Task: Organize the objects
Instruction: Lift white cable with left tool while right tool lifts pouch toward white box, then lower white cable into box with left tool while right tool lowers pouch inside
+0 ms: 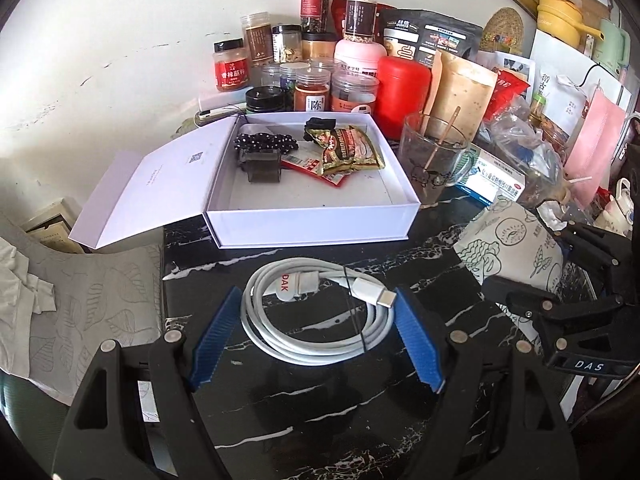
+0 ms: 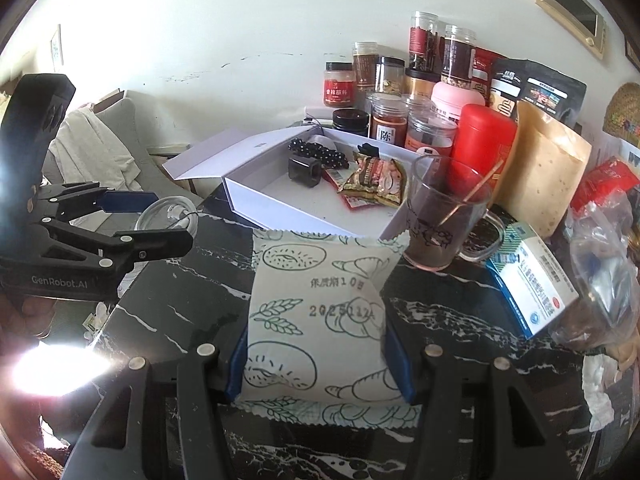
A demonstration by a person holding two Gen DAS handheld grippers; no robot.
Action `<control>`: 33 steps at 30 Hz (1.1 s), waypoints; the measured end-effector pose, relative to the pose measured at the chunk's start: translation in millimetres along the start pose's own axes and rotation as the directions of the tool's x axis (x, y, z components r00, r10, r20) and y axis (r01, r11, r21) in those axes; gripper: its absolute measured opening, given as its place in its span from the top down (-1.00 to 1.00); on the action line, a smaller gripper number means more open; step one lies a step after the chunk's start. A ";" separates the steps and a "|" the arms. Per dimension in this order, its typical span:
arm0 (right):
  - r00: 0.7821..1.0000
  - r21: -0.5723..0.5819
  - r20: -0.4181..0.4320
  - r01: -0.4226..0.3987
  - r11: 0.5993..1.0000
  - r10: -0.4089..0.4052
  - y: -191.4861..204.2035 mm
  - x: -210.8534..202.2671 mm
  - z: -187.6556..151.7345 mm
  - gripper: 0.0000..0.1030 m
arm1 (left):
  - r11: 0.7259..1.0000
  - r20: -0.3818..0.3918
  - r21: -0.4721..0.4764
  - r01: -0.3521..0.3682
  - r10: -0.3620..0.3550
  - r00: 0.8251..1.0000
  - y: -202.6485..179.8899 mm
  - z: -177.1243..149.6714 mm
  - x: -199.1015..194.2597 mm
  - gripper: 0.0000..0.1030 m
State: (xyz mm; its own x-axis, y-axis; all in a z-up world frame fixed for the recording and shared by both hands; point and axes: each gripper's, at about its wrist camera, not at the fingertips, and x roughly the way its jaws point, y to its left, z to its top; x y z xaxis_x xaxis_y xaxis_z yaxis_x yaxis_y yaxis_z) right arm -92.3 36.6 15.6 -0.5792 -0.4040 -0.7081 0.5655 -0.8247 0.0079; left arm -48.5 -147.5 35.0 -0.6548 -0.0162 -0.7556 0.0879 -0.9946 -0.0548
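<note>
Both loaded: right gripper point(image 2: 320, 364) pinches the snack packet point(image 2: 320, 320), left gripper point(image 1: 316, 344) hugs the coiled cable point(image 1: 316, 320); white box point(image 1: 312, 224) sits straight ahead, packet pointing lengthwise at it.

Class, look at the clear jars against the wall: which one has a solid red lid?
The small jar at the left end of the group, with a red label; the other clear jars have clear or black lids.
</note>
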 end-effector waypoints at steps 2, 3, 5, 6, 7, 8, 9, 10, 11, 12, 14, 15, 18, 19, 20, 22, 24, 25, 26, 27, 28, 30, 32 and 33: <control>1.000 -0.013 0.004 -0.008 1.000 0.008 0.6 4.6 7.8 -0.11 | 1.000 -0.004 -0.008 -0.001 0.001 1.000 4.8 6.3 1.5 -0.48; 1.000 -0.017 0.005 -0.011 1.000 0.011 0.6 6.7 11.0 -0.12 | 1.000 -0.004 -0.009 -0.003 0.003 1.000 6.5 8.8 2.2 -0.48; 1.000 -0.024 0.007 -0.016 1.000 0.016 0.9 11.1 18.3 -0.11 | 1.000 -0.001 -0.008 -0.014 0.014 1.000 9.7 15.0 3.8 -0.48; 1.000 -0.029 0.009 -0.021 0.999 0.022 0.7 14.0 22.9 -0.11 | 1.000 -0.001 -0.008 -0.017 0.017 1.000 11.9 18.7 5.1 -0.48; 1.000 -0.031 0.009 -0.024 0.999 0.024 0.7 16.1 25.8 -0.11 | 1.000 -0.001 -0.009 -0.020 0.020 1.000 13.4 21.8 6.2 -0.48; 1.000 -0.036 0.010 -0.028 0.999 0.029 0.6 19.1 30.2 -0.11 | 1.000 -0.001 -0.009 -0.024 0.024 1.000 14.7 25.1 7.8 -0.48; 0.999 -0.040 0.010 -0.030 0.999 0.030 0.7 21.3 33.7 -0.11 | 1.000 0.002 -0.007 -0.030 0.030 1.000 16.5 28.9 9.3 -0.48; 0.999 -0.045 0.011 -0.031 0.999 0.031 0.8 23.3 36.9 -0.12 | 0.999 0.005 -0.007 -0.033 0.033 0.999 18.3 32.5 10.7 -0.48; 0.999 -0.049 0.013 -0.032 0.998 0.032 0.8 25.7 40.5 -0.11 | 0.999 0.006 -0.008 -0.034 0.034 0.999 20.2 36.0 11.7 -0.48; 0.999 -0.054 0.014 -0.036 0.998 0.036 0.6 28.3 44.7 -0.11 | 0.999 0.009 -0.009 -0.034 0.034 0.999 22.0 39.9 13.2 -0.48; 0.999 -0.059 0.018 -0.042 0.997 0.043 -0.5 33.0 52.7 -0.11 | 0.999 0.012 -0.011 -0.037 0.037 0.999 25.4 48.0 17.1 -0.48; 0.999 -0.063 0.018 -0.045 0.997 0.046 -1.3 34.6 55.3 -0.11 | 0.999 0.013 -0.011 -0.039 0.039 0.999 26.4 51.6 19.3 -0.48; 0.999 -0.073 0.018 -0.048 0.996 0.049 -3.3 40.9 64.2 -0.11 | 0.999 0.014 -0.012 -0.043 0.044 0.999 30.9 62.7 25.9 -0.48; 0.999 -0.075 0.018 -0.048 0.996 0.049 -4.2 43.2 67.6 -0.11 | 0.999 0.014 -0.013 -0.043 0.043 0.999 32.3 66.5 28.4 -0.48; 0.999 -0.078 0.019 -0.048 0.996 0.049 -5.3 45.1 70.5 -0.11 | 0.999 0.014 -0.013 -0.042 0.042 0.999 33.4 70.5 31.2 -0.48; 0.998 -0.080 0.022 -0.049 0.996 0.051 -7.8 48.9 76.5 -0.11 | 0.999 0.015 -0.012 -0.043 0.043 0.999 35.9 77.1 35.8 -0.48; 0.998 -0.084 0.026 -0.047 0.995 0.050 -10.1 51.9 82.2 -0.11 | 0.999 0.018 -0.011 -0.043 0.043 0.999 38.6 84.4 40.7 -0.48; 0.998 -0.087 0.027 -0.047 0.995 0.049 -11.1 53.4 85.0 -0.11 | 0.999 0.018 -0.011 -0.044 0.045 0.999 39.7 87.2 42.4 -0.48; 0.998 -0.090 0.028 -0.047 0.995 0.049 -12.1 55.6 88.5 -0.11 | 0.999 0.019 -0.011 -0.046 0.046 0.999 41.1 90.7 44.3 -0.48; 0.998 -0.094 0.028 -0.047 0.994 0.050 -12.4 57.2 91.0 -0.11 | 0.999 0.021 -0.009 -0.045 0.046 0.999 42.2 94.6 46.4 -0.48; 0.998 -0.097 0.030 -0.049 0.994 0.052 -13.0 58.7 93.4 -0.11 | 0.999 0.024 -0.007 -0.047 0.047 0.999 43.0 98.6 47.9 -0.48; 0.998 -0.101 0.035 -0.050 0.994 0.054 -15.5 62.7 99.9 -0.11 | 0.999 0.037 -0.011 -0.053 0.054 0.998 46.4 105.5 49.2 -0.48; 0.998 -0.102 0.041 -0.046 0.994 0.050 -18.0 66.7 106.6 -0.11 | 0.998 0.043 -0.004 -0.061 0.061 0.997 49.3 115.2 52.3 -0.48; 0.998 -0.102 0.043 -0.044 0.994 0.049 -19.2 68.4 109.3 -0.11 | 0.998 0.047 -0.002 -0.066 0.066 0.997 50.5 119.0 53.6 -0.48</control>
State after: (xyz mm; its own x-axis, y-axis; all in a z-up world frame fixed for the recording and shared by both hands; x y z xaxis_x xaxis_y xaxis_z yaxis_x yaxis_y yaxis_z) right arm -207.0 -18.5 44.2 -0.5757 -0.4605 -0.6756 0.6477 -0.7612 -0.0331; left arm -168.5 -210.8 69.4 -0.6825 -0.0864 -0.7258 0.1319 -0.9912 -0.0060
